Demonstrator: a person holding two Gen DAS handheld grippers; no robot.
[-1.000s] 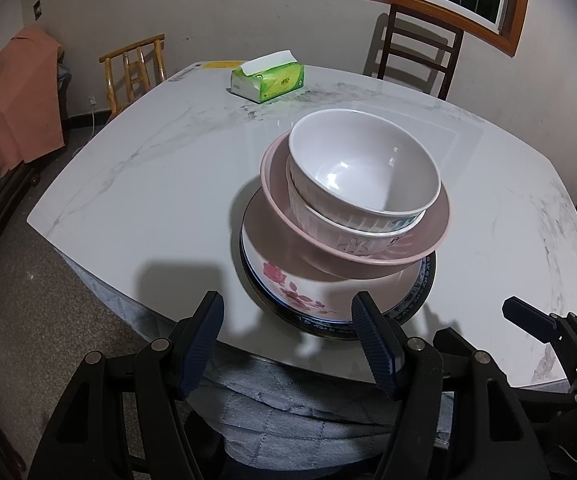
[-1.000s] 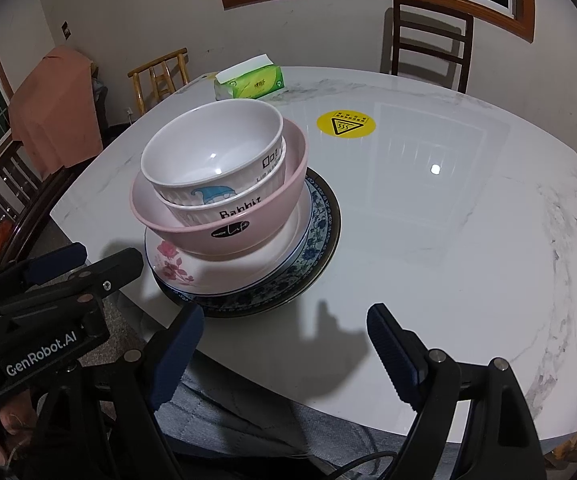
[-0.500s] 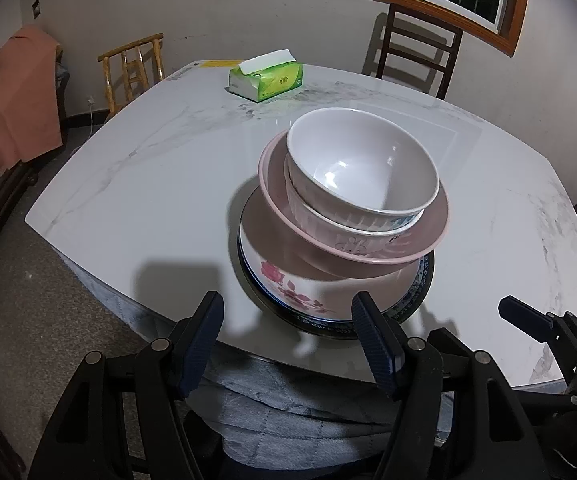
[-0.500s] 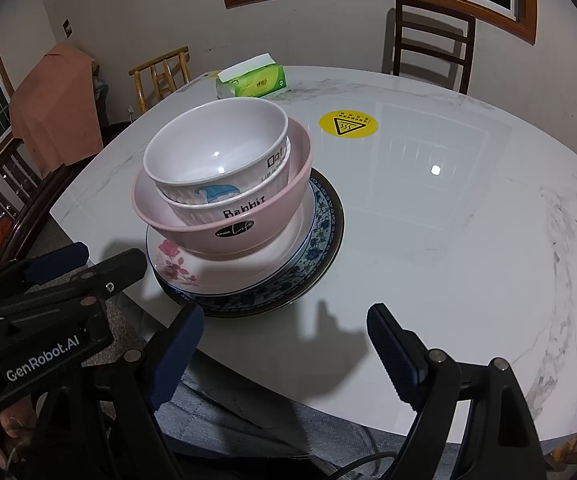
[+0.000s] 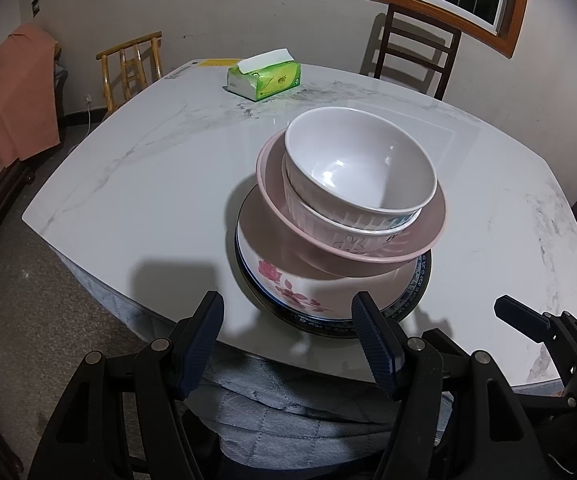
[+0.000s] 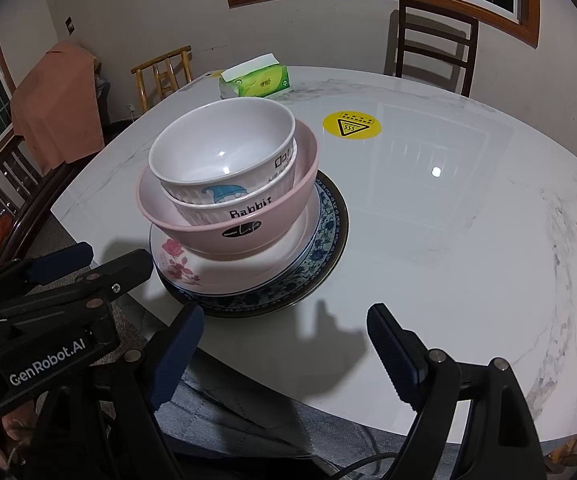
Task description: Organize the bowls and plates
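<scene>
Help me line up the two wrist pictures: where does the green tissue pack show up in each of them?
Left wrist view: the tissue pack lies at the table's far edge, upper middle of the picture, left of and beyond the stack of bowls.
Right wrist view: the tissue pack lies at the far edge, upper middle, just beyond the stack of bowls.
Shared landmark: the dark chair behind the table, right of the pack in both.

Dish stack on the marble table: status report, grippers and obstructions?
Left gripper and right gripper open, empty, short of the stack. White ribbed bowl nested in pink bowl on floral plate and blue-patterned plate. Nothing blocking.
</scene>
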